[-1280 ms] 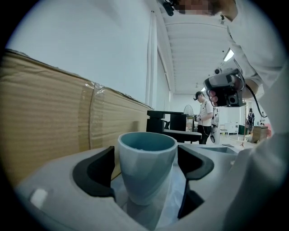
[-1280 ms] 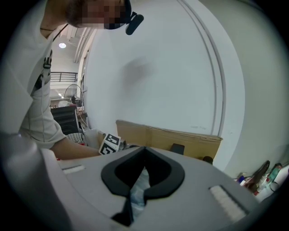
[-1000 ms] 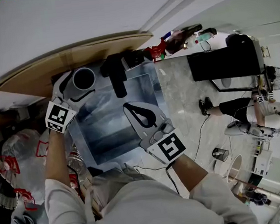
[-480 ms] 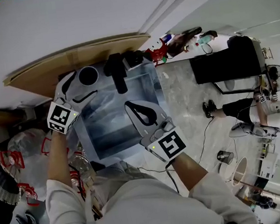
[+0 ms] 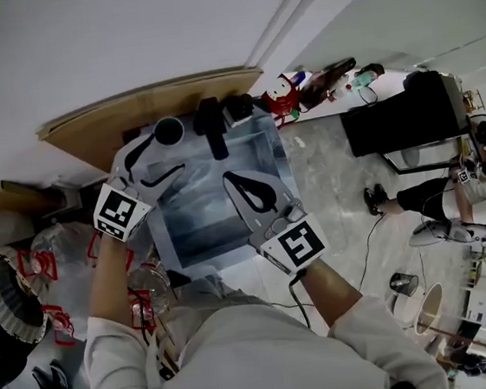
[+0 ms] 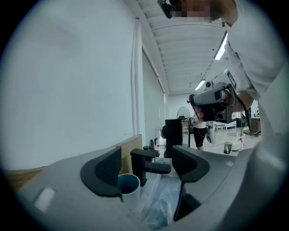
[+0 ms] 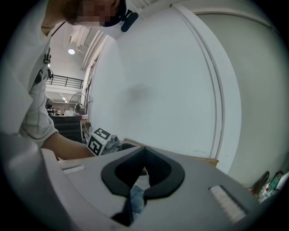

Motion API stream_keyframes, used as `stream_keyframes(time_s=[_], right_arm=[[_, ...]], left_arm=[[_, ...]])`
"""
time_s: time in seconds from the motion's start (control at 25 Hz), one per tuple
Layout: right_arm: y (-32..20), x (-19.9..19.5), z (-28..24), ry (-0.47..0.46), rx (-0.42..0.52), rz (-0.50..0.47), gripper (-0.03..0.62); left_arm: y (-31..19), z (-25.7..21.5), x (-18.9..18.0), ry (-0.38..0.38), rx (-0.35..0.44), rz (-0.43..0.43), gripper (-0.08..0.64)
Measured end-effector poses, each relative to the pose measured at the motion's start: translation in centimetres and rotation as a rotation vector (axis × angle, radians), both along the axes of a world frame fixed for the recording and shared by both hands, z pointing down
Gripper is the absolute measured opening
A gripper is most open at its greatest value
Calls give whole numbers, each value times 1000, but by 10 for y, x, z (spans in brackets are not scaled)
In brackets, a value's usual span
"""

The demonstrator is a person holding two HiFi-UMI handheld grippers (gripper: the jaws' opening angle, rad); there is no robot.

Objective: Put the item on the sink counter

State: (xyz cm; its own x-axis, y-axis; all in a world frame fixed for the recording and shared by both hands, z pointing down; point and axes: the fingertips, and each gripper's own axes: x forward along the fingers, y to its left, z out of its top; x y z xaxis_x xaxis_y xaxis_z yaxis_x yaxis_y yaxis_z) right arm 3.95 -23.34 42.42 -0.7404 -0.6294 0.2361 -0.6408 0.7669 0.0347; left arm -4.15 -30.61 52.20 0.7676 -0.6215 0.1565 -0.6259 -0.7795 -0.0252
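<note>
A grey cup stands upright on the counter at the sink's back left corner, beside the black faucet. My left gripper is just short of it, its jaws closing, and the pads do not touch the cup. In the left gripper view the cup sits just ahead of the left pad, with the faucet behind it; my left gripper holds nothing. My right gripper hovers over the basin, shut and empty. Its tips meet in the right gripper view.
A wooden board leans behind the sink. Bottles and a red item stand at the back right. Clear plastic film lies in the basin. Bags with red print pile at the left. A person sits far right, past a black cabinet.
The cup was between my left gripper's wide jaws; now it stands past the fingertips, the gripper having drawn back. The right gripper stays shut over the basin.
</note>
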Motion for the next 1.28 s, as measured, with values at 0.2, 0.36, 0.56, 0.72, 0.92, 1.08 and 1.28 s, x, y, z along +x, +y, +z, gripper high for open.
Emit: stream_keyframes(time_s=[0.2, 0.36, 0.56, 0.72, 0.92, 1.08, 1.28], right_arm=[[10, -1, -15, -9, 10, -11, 5], [15, 4, -20, -1, 32, -26, 5], [24, 5, -29, -5, 41, -41, 5], [31, 5, -41, -12, 57, -53, 5], [45, 2, -60, -39, 76, -71, 5], [55, 3, -64, -45, 86, -90, 5], [66, 1, -68, -54, 91, -108, 5]], left_arm=[[19, -30, 4, 20, 10, 3, 289], [34, -45, 10, 28, -9, 19, 274], [52, -72, 14, 60, -9, 19, 255], [67, -92, 16, 68, -3, 10, 255], [88, -115, 18, 62, 0, 1, 252], [108, -133, 21, 66, 2, 0, 238], [130, -150, 24, 60, 20, 0, 212]])
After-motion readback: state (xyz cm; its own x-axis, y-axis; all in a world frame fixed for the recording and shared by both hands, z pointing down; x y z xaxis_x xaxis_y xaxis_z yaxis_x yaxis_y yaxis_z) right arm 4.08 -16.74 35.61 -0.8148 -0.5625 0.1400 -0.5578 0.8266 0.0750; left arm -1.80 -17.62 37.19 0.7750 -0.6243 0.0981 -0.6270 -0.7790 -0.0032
